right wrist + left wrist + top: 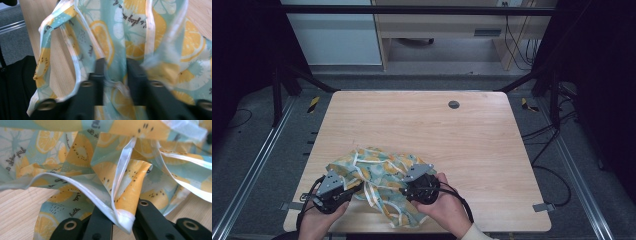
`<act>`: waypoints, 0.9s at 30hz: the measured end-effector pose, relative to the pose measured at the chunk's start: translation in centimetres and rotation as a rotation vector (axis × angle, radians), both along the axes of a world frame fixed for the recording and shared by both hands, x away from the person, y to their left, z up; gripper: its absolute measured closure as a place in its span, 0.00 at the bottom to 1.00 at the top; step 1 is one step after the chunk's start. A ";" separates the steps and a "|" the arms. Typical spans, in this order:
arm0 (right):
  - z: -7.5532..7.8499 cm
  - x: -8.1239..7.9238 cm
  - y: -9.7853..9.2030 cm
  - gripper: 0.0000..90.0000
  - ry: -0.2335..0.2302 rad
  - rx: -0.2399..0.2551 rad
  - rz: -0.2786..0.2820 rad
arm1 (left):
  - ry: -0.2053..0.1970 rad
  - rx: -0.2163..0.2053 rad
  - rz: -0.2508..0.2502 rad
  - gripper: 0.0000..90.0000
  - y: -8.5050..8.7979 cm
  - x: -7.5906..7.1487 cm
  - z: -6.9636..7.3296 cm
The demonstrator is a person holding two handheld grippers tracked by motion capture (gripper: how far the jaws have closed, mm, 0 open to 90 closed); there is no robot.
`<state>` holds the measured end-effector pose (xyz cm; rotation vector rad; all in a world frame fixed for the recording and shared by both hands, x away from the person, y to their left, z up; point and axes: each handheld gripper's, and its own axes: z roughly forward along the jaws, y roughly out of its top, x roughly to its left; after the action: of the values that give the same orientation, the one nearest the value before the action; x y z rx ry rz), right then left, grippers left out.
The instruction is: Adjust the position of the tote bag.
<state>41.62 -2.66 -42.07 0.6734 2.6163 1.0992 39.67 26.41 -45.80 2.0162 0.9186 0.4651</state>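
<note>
1. The wooden table (472, 140) carried one small dark round insert (453, 104) near its far edge, well apart from the work. Grey floor, metal rails and a pale cabinet lay beyond it, and nothing stood between the grippers and the cloth.
2. There was one cloth (377, 172), two grippers and two hands.
3. The cloth was thin, soft fabric, crumpled and folded, printed with yellow citrus slices on pale teal and edged with white binding. It lay at the near edge of the table, between the grippers.
4. The left gripper (120, 216) had its jaws nearly together, pinching a folded, white-edged corner of the cloth.
5. The right gripper (113, 72) had its jaws drawn in on a strip of cloth; the blur hid whether the pads pressed it.
</note>
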 end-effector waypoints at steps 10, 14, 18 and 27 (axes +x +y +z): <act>2.7 0.5 -1.0 0.98 -0.004 0.156 0.025 | 0.021 0.045 -0.004 0.99 -0.2 0.1 -0.3; 4.3 1.1 -1.7 0.98 -0.006 0.209 0.017 | 0.025 0.079 -0.007 0.99 -0.4 0.1 -0.4; 5.7 2.0 -2.5 0.98 -0.032 0.231 -0.003 | 0.035 0.108 -0.015 0.99 -0.4 0.1 -0.5; 5.7 2.6 -2.5 0.98 -0.013 0.236 -0.008 | 0.024 0.043 -0.028 0.83 -0.2 -0.8 0.1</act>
<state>44.20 -5.19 -36.38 0.7195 2.4933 1.4191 38.87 26.18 -45.67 2.0747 0.9007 0.4495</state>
